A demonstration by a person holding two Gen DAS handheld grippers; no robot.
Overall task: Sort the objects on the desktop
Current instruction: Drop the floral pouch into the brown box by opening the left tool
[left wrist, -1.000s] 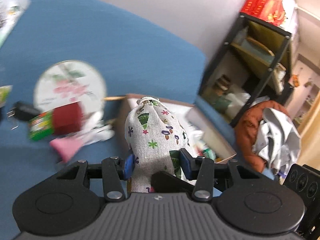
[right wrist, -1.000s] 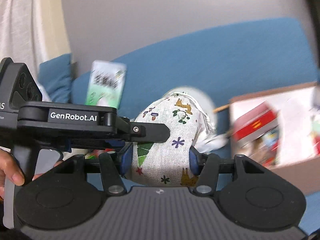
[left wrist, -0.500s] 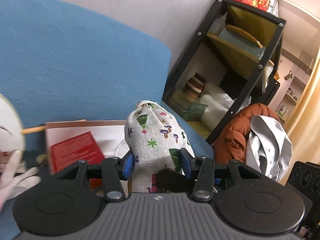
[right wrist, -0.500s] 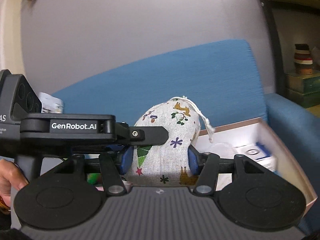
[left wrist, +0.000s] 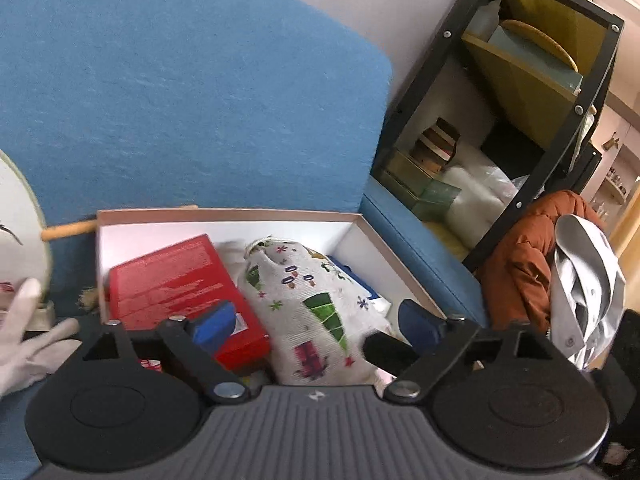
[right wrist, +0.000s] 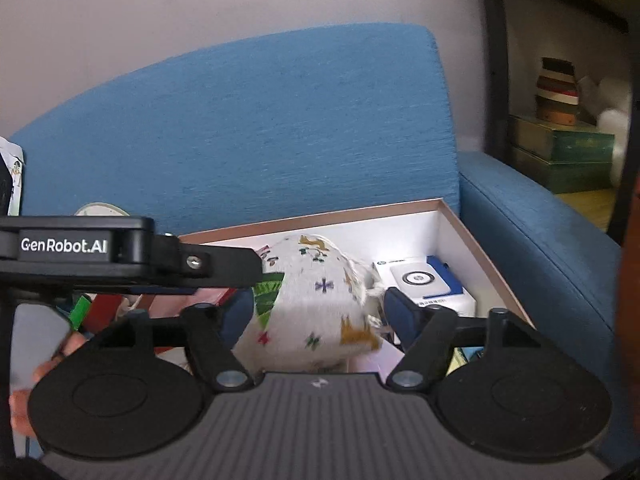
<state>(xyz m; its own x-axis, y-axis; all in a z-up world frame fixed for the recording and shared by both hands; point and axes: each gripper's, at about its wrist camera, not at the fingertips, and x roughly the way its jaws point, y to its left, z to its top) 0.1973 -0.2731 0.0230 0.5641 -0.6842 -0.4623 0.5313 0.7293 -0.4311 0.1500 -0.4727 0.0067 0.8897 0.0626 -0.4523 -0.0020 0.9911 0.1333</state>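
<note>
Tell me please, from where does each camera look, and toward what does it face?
Left wrist: sits on the left hand-held gripper, looking down into the cardboard box; jaws opening around the printed cloth pouch.
Right wrist: sits on the right hand-held gripper, facing the same box; jaws opening around the pouch; bare fingers show lower left.
Shared: pouch, box, blue sofa back.

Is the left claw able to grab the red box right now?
Probably yes. The left claw is opening just above the red box, which lies uncovered in the carton. Only the printed bag sits between its pads, leaning against the box, so the claw would need to shift sideways.
</note>
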